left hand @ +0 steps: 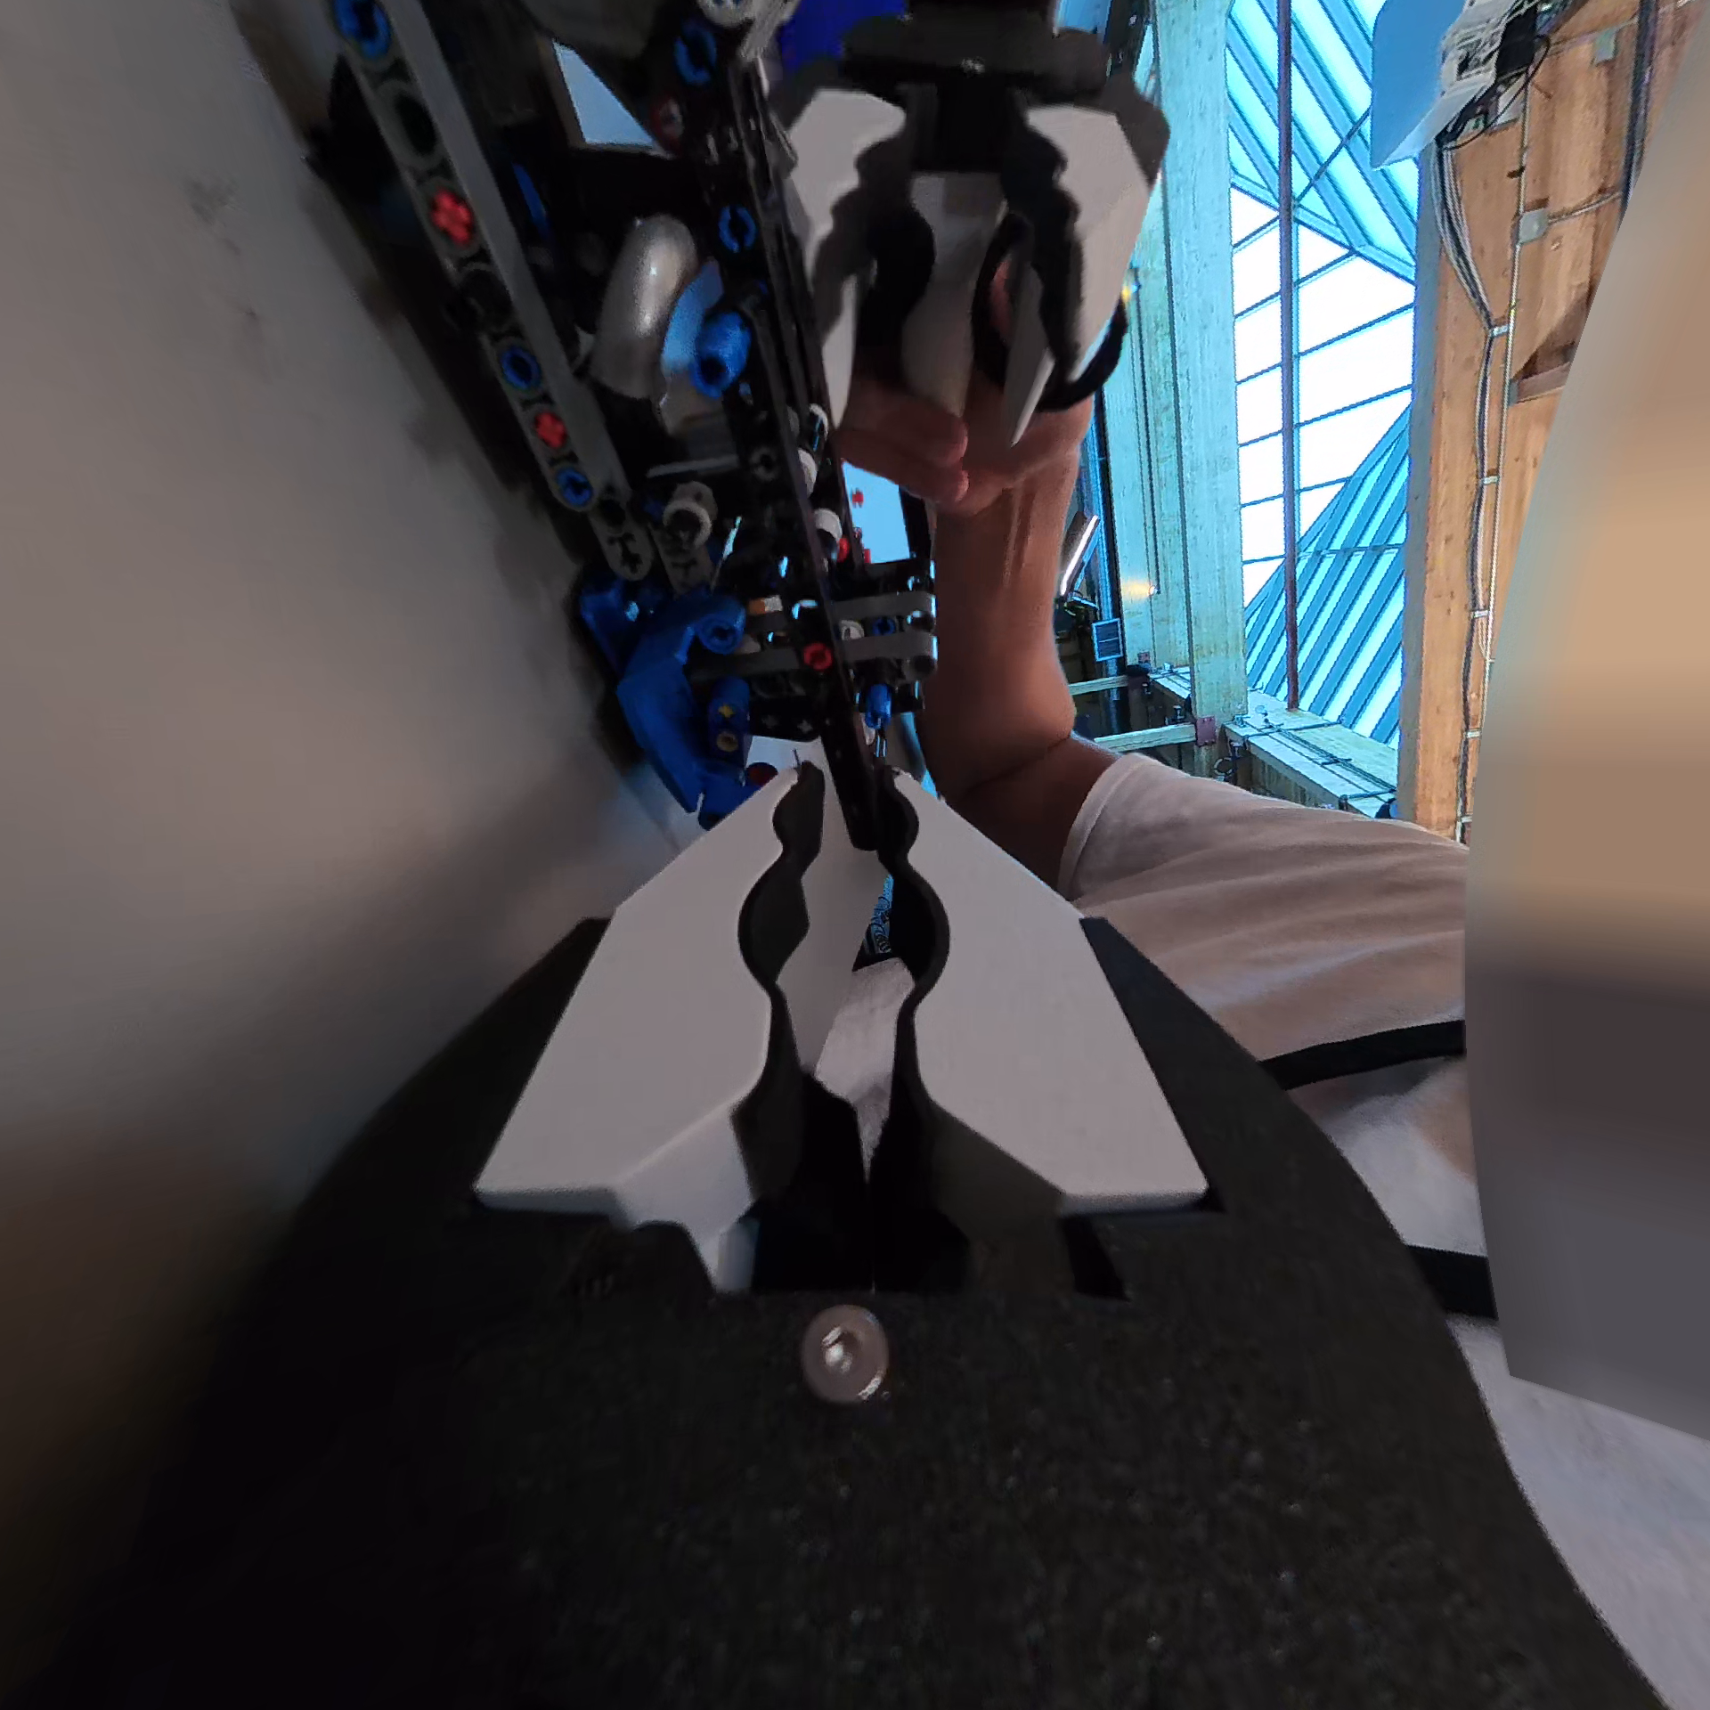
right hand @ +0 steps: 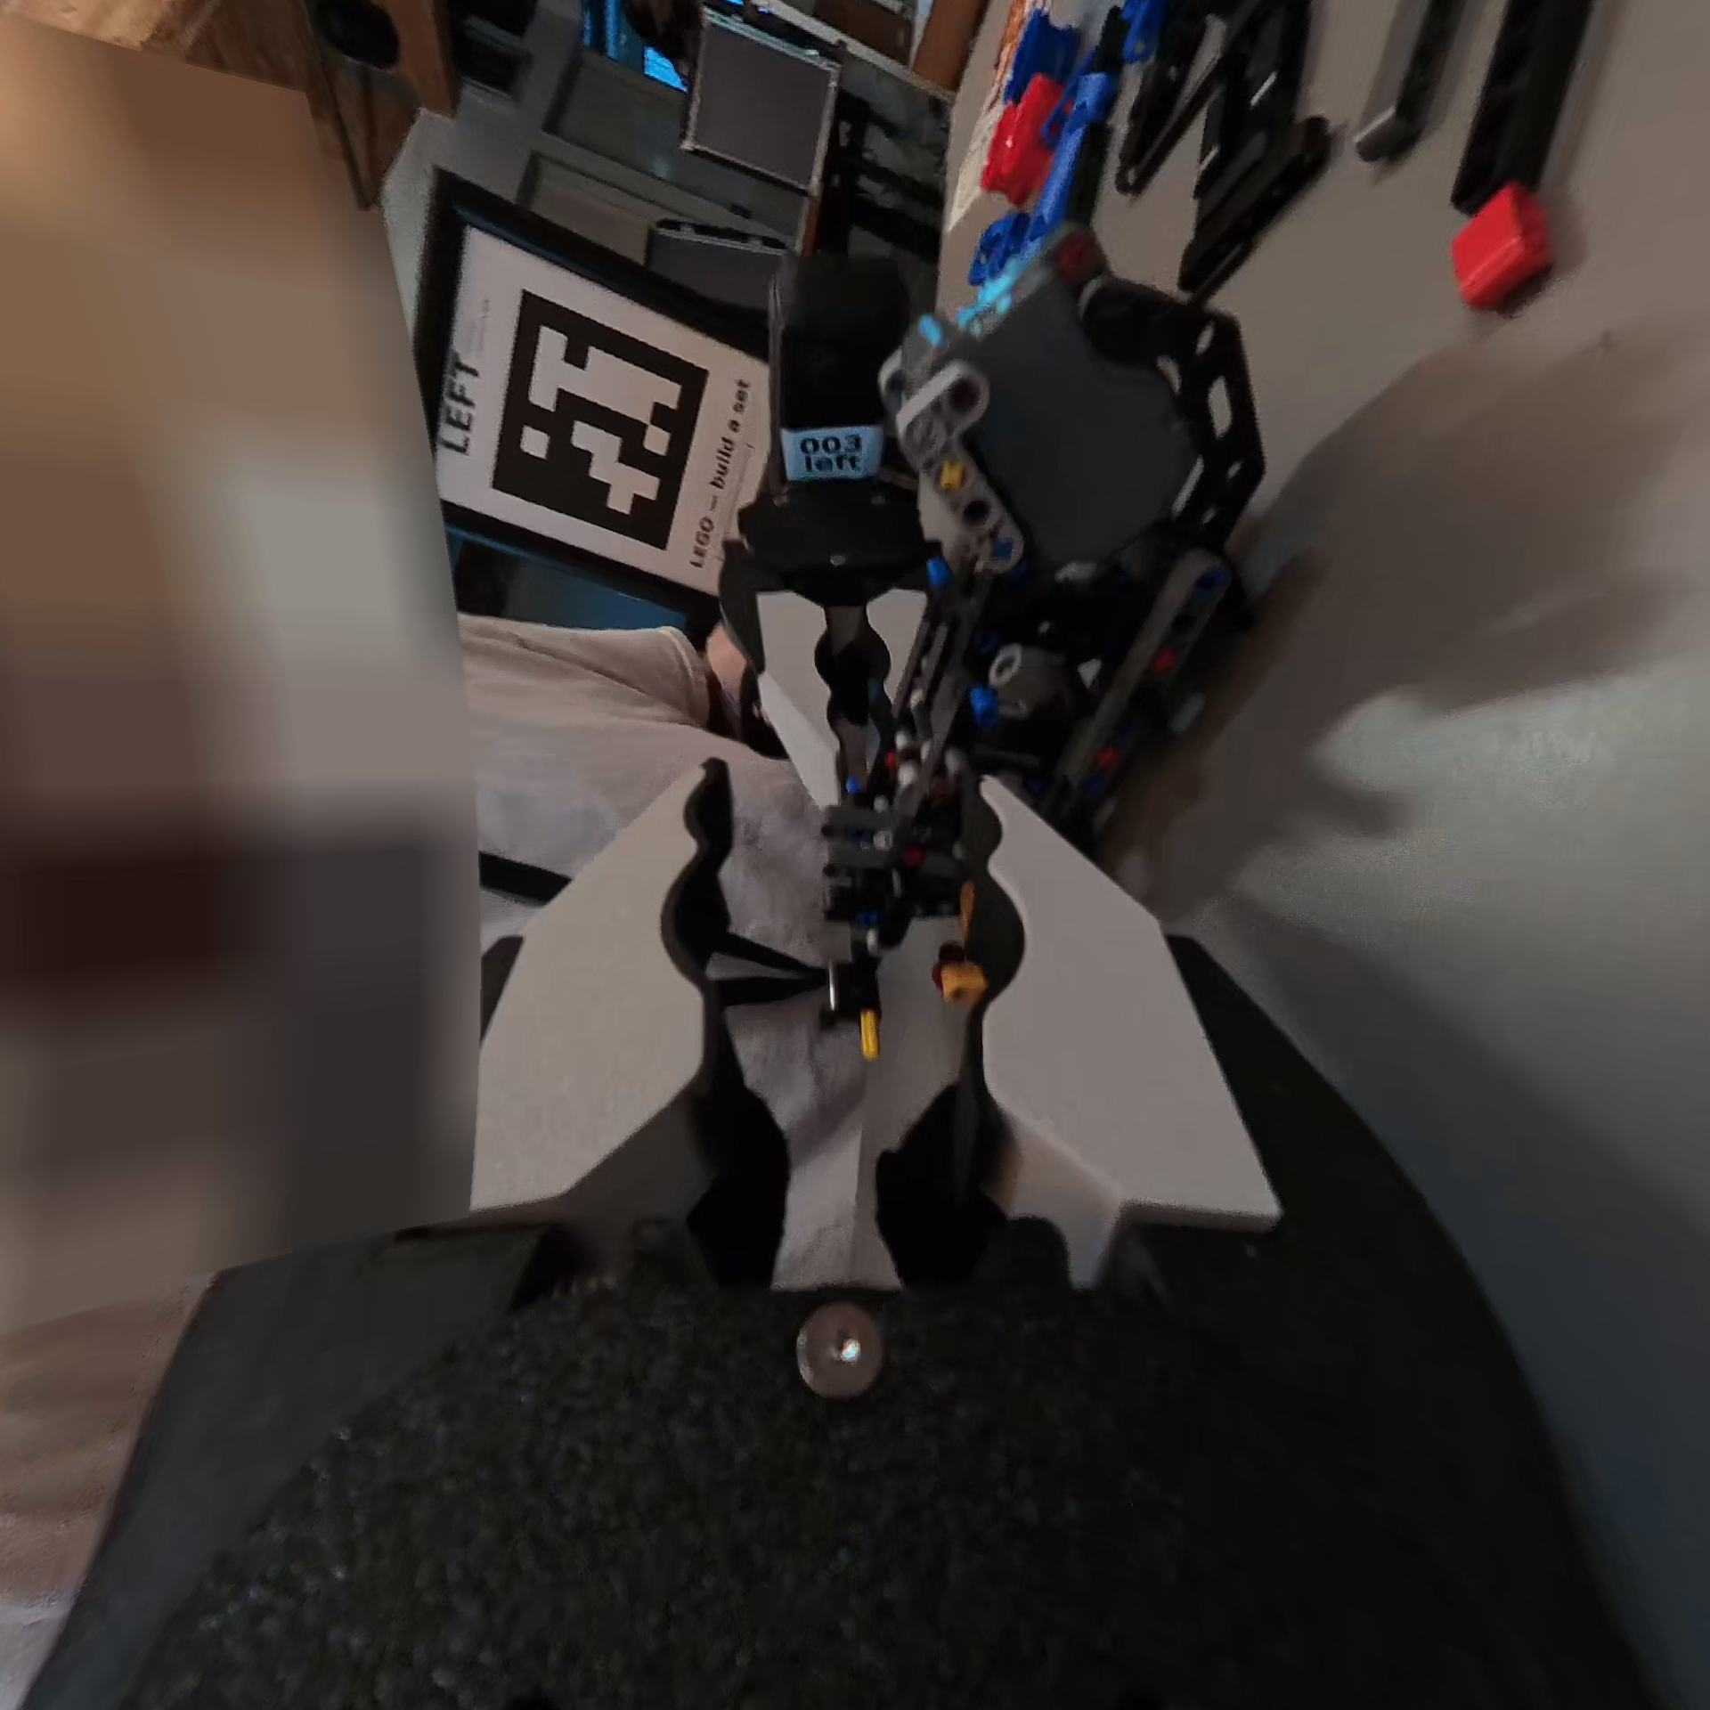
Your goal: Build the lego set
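The Lego Technic model (left hand: 703, 389), black and grey beams with blue and red pins, stands on edge on the white table (left hand: 231, 648). My left gripper (left hand: 851, 786) is shut on a long black beam (left hand: 837, 703) of the model, at its near end. In the right wrist view the model (right hand: 1046, 463) lies ahead, and my left gripper (right hand: 851, 731) pinches that beam. My right gripper (right hand: 851, 777) is open, its fingers wide on either side of the model's small black end section (right hand: 879, 861), which has yellow pins. The right gripper also shows in the left wrist view (left hand: 939, 370), held by a hand.
Loose red, blue and black parts (right hand: 1499, 245) lie on the table beyond the model. A framed marker sheet (right hand: 592, 426) stands off the table's edge. A person's white sleeve (left hand: 1249, 907) and forearm are close by my left gripper. About 8 cm separates my left fingertips from my right.
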Demonstrator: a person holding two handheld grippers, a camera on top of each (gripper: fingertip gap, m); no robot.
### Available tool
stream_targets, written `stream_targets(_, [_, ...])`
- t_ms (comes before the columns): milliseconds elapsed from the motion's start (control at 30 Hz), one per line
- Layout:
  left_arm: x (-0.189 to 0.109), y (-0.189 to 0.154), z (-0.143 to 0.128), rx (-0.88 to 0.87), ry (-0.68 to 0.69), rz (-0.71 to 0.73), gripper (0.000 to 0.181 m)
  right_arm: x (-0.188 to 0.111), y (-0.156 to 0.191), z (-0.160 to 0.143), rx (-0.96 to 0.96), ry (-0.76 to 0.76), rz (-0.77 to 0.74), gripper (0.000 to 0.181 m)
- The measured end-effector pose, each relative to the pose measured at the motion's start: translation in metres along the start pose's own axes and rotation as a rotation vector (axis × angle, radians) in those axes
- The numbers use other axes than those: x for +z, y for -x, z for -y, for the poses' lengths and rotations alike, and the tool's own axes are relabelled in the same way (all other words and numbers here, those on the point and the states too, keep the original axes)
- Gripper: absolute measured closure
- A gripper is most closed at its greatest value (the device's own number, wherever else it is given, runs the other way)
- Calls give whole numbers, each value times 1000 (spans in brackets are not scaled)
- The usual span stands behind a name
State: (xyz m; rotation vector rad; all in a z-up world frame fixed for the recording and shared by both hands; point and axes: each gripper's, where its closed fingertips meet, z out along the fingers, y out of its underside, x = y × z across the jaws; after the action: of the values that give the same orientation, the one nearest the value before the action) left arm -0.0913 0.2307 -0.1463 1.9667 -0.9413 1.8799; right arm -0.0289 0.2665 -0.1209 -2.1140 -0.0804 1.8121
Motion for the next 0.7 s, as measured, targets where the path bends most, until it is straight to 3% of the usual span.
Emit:
stream_targets(133, [-2, -1, -3, -6, 0, -11, 172, -14, 6, -35, -13, 7, -27, 139])
stream_targets(267, [2, -2, -7, -4, 24, -13, 172, 2, 7, -62, -46, 40, -74, 155])
stream_targets(467, [11, -4, -13, -11, 38, -20, 175, 30, 11, -65, -31, 45, -28, 170])
stream_targets(600, [8, -4, -13, -21, 17, -20, 175, 21, 19, -56, -4, 2, 12, 168])
stream_targets(700, [7, -4, -13, -22, 0, -21, 175, 4, 4, -54, -76, -17, -152, 168])
